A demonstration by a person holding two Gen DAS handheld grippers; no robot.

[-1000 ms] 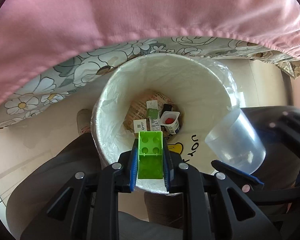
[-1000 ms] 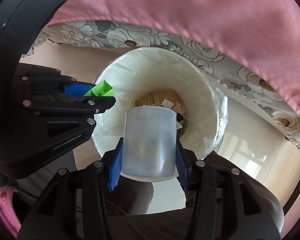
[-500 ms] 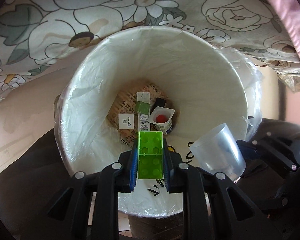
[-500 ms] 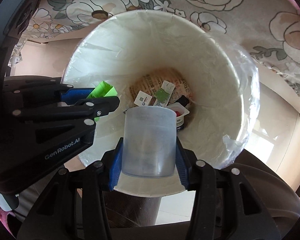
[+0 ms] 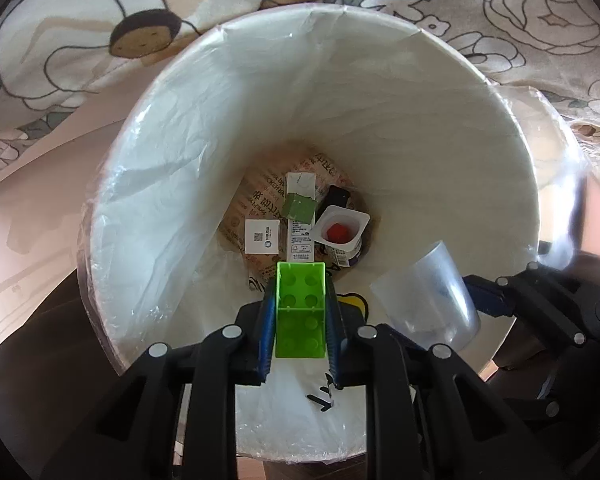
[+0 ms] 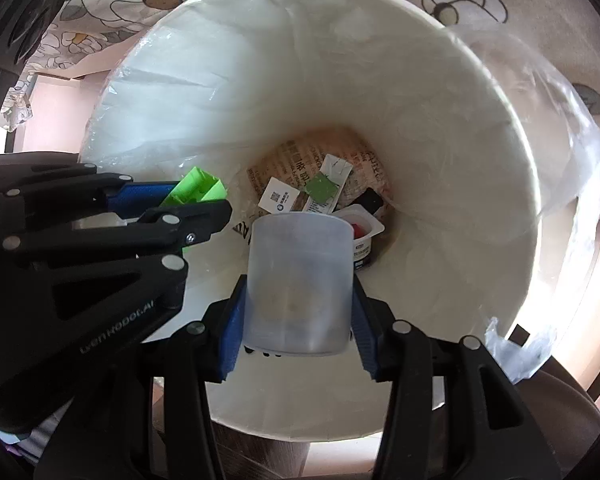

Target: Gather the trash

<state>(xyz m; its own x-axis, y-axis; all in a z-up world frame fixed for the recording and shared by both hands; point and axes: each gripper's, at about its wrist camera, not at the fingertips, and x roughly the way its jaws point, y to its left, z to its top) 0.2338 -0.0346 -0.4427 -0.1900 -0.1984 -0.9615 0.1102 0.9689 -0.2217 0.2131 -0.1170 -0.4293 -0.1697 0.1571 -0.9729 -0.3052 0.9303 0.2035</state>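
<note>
Both claws seen from above the white, plastic-lined round waste bin (image 5: pixel 148 184), the landmark for all positions below. Compared with a second ago, the bin mouth fills far more of each view and the pink cloth that hung over the floral bedsheet (image 5: pixel 60 40) has left the frame: both claws have come down over the opening. The left claw (image 5: pixel 300 316) has begun to spread, its jaws opening, with the bright green studded plastic brick (image 5: pixel 300 312) between the blue pads (image 5: pixel 266 328); the brick has not dropped and whether the pads still press on it cannot be told for certain. This is judged to be the start of the release, so the brick should fall inside the bin. The right claw (image 6: pixel 298 304) pinches the translucent frosted plastic cup (image 6: pixel 298 280) by its sides, mouth toward the camera, base toward the bin floor; its release is not yet begun.

The brick hangs inside the bin's near rim, above the litter at the bottom: a brown printed paper bag (image 5: pixel 260 200), a white carton strip with a green patch (image 5: pixel 299 208), and a white yoghurt pot with red residue (image 5: pixel 342 232). The cup hangs just right of the brick, also within the rim
</note>
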